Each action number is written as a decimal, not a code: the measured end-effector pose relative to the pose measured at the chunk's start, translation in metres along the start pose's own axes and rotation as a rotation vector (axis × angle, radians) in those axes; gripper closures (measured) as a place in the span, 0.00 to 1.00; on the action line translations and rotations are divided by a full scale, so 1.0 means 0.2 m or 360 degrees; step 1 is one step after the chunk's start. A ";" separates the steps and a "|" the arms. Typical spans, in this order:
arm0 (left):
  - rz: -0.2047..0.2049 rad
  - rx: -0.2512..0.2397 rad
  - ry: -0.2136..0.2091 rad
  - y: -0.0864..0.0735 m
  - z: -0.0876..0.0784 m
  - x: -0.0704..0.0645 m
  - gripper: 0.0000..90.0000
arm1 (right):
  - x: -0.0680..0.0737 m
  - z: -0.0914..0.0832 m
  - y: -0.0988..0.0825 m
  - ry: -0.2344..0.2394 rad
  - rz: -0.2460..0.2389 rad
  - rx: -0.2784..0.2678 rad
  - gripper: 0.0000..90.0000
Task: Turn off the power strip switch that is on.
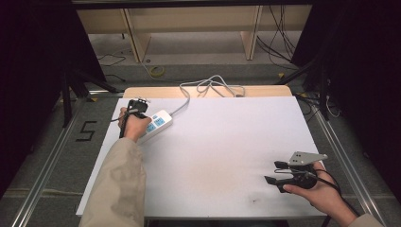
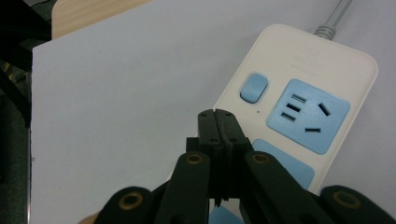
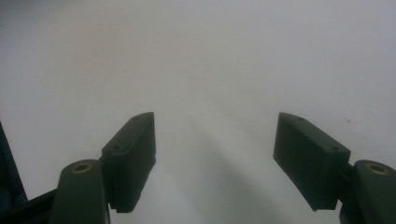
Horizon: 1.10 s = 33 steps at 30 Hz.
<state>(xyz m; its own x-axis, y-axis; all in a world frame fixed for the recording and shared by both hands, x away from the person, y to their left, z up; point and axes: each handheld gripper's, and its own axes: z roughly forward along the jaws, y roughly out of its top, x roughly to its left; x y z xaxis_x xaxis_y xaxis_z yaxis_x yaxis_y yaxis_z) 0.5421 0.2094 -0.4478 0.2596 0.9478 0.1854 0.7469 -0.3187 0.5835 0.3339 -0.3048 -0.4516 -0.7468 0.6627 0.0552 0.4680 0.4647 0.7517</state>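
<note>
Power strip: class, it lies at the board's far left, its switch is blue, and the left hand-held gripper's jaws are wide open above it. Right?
No. The left hand-held gripper is shut, as the left gripper view shows; the power strip and blue switch are as stated.

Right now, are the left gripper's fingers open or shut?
Shut. In the left gripper view the fingers press together with no gap, empty, their tips over the power strip near its blue switch.

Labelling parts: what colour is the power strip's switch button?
Light blue, on the power strip; its switch button shows best in the left gripper view.
</note>
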 end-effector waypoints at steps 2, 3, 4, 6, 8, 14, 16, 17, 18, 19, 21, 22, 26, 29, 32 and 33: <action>-0.0004 0.0006 -0.0004 0.00 0.01 0.00 1.00 | 0.00 0.00 0.00 -0.0001 -0.0003 0.0000 0.33; -0.0013 0.0008 -0.0009 0.00 0.01 0.00 1.00 | 0.00 0.00 0.00 0.0003 -0.0004 0.0004 0.33; -0.0019 0.0013 -0.0009 0.00 0.01 0.00 1.00 | 0.00 0.00 0.00 0.0003 -0.0002 0.0004 0.33; -0.0024 0.0017 -0.0003 0.00 0.02 0.00 1.00 | 0.00 0.00 0.00 0.0001 -0.0005 0.0002 0.33; -0.0026 0.0017 0.0000 0.00 0.02 0.00 1.00 | 0.00 0.00 0.00 0.0002 -0.0003 0.0006 0.33; 0.0002 0.0018 0.0018 0.00 0.03 0.00 1.00 | 0.00 0.00 0.00 0.0001 -0.0006 0.0007 0.33; 0.0007 0.0026 0.0020 0.00 0.03 0.00 1.00 | 0.00 0.00 0.00 0.0005 -0.0003 0.0013 0.33; -0.0005 0.0023 0.0018 0.00 0.03 0.00 1.00 | 0.00 0.00 0.00 0.0005 -0.0005 0.0013 0.33; -0.0013 0.0022 0.0016 0.00 0.03 0.00 1.00 | 0.00 0.00 0.00 0.0004 -0.0004 0.0014 0.33; -0.0006 0.0026 0.0020 0.00 0.03 0.00 1.00 | 0.00 0.00 0.00 0.0002 -0.0008 0.0012 0.33; 0.0021 0.0029 0.0030 0.00 0.03 0.00 1.00 | 0.00 0.00 0.00 0.0003 -0.0009 0.0013 0.33; 0.0033 0.0038 0.0033 0.01 0.03 -0.01 1.00 | 0.00 0.00 0.00 0.0003 -0.0008 0.0015 0.33; 0.0025 0.0041 0.0040 0.01 0.03 -0.01 1.00 | 0.00 0.00 0.00 0.0001 -0.0013 0.0022 0.33; 0.0019 0.0051 0.0044 0.01 0.03 -0.01 1.00 | 0.01 0.00 0.00 0.0005 -0.0010 0.0022 0.33; 0.0004 0.0057 0.0038 0.01 0.03 -0.01 1.00 | 0.00 0.00 0.00 0.0003 -0.0012 0.0021 0.33; 0.0003 0.0060 0.0039 0.01 0.03 -0.01 1.00 | 0.00 0.00 0.00 0.0002 -0.0012 0.0021 0.33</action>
<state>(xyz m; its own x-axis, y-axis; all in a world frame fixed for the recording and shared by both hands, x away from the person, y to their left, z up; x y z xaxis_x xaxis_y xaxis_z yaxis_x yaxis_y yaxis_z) 0.5468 0.2064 -0.4511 0.2463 0.9470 0.2062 0.7690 -0.3205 0.5531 0.3333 -0.3041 -0.4524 -0.7511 0.6583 0.0503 0.4684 0.4777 0.7433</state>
